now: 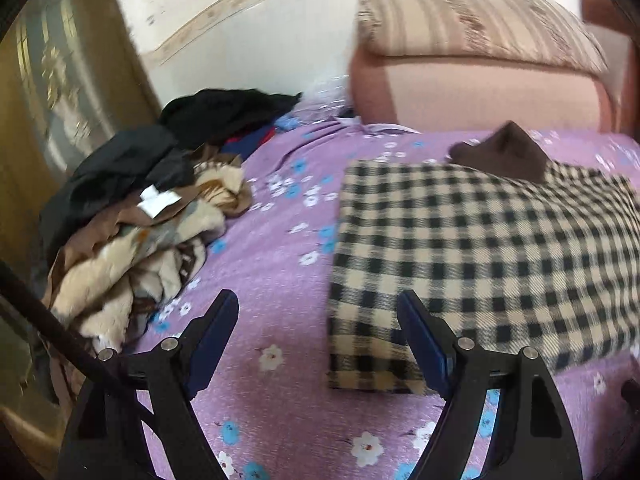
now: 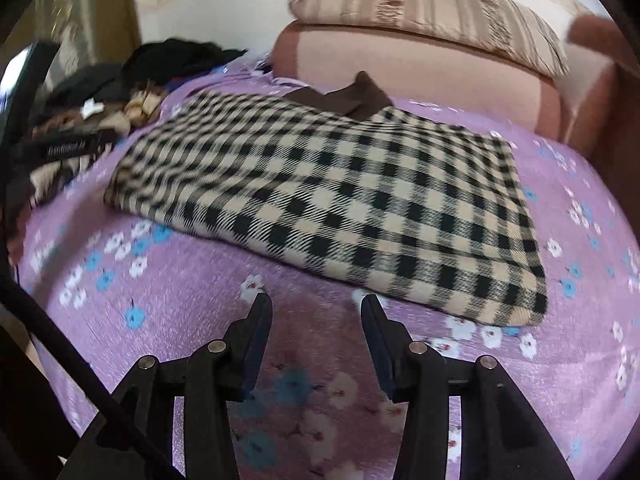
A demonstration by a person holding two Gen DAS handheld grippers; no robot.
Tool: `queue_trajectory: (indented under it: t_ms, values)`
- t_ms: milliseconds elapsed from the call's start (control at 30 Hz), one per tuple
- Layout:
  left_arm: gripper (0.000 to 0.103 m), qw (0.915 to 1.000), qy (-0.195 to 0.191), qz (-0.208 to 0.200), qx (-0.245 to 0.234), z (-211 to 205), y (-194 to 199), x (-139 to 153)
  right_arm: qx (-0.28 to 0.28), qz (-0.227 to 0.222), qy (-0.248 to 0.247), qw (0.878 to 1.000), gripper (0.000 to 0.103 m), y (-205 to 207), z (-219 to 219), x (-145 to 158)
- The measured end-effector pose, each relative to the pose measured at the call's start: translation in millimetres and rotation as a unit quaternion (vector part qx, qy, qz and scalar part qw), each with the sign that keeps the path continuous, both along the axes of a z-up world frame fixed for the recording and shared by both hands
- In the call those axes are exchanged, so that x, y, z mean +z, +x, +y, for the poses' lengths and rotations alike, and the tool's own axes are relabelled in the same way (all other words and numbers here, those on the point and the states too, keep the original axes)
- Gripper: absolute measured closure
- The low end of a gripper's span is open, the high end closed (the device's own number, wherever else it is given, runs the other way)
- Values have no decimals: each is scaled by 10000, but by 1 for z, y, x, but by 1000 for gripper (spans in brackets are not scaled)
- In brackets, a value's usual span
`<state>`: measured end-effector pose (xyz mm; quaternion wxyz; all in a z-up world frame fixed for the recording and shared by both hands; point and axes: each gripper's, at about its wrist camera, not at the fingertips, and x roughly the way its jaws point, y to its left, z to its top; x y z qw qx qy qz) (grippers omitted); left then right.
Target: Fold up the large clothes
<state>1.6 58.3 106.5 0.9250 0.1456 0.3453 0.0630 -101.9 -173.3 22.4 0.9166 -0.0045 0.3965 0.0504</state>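
Observation:
A folded black-and-cream checked garment (image 1: 472, 248) with a brown collar (image 1: 504, 152) lies flat on the purple flowered bedsheet (image 1: 272, 264). In the left wrist view my left gripper (image 1: 318, 300) hovers open just left of the garment's near left corner, its right finger (image 1: 420, 336) over that edge, nothing between the jaws. In the right wrist view the same garment (image 2: 340, 200) lies ahead with its brown collar (image 2: 344, 96) at the far end. My right gripper (image 2: 316, 304) stands open over bare sheet just short of the garment's near edge, holding nothing.
A heap of unfolded clothes (image 1: 132, 216), dark, brown and cream, lies at the bed's left side; in the right wrist view the heap (image 2: 88, 120) sits far left. A pink headboard cushion (image 1: 472, 88) and striped pillow (image 1: 472, 20) stand behind. A wooden door (image 1: 48, 80) is left.

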Motion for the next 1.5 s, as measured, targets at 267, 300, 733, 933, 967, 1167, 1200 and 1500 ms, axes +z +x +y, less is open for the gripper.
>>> queue_trajectory:
  t_ms: [267, 300, 733, 933, 967, 1167, 1200, 1500]
  values:
    - [23, 9997, -96, 156, -181, -8, 1, -2, 235, -90, -309, 9992, 53, 1, 19, -2]
    - [23, 9996, -140, 176, -173, -8, 1, -2, 250, -77, -327, 9991, 53, 2, 22, -4]
    - [23, 9966, -621, 550, -6, 8, 20, -15, 328, -51, -366, 9988, 48, 7, 29, -11]
    - [23, 9945, -786, 684, 91, 13, 27, -19, 248, 41, -120, 9996, 43, 11, 21, -13]
    - [23, 9942, -807, 702, 95, 14, 28, -19, 232, 49, -96, 9997, 42, 11, 20, -13]
    - [23, 9922, -909, 853, 42, 22, 47, -17, 199, -5, -212, 9996, 42, 8, 24, -9]
    - [23, 9925, -898, 833, 44, 28, 57, -14, 245, -60, -219, 9994, 42, 6, 28, -4]
    - [23, 9455, -2851, 1542, 303, 94, 126, -33, 1083, -336, -738, 9908, 42, 31, 110, 18]
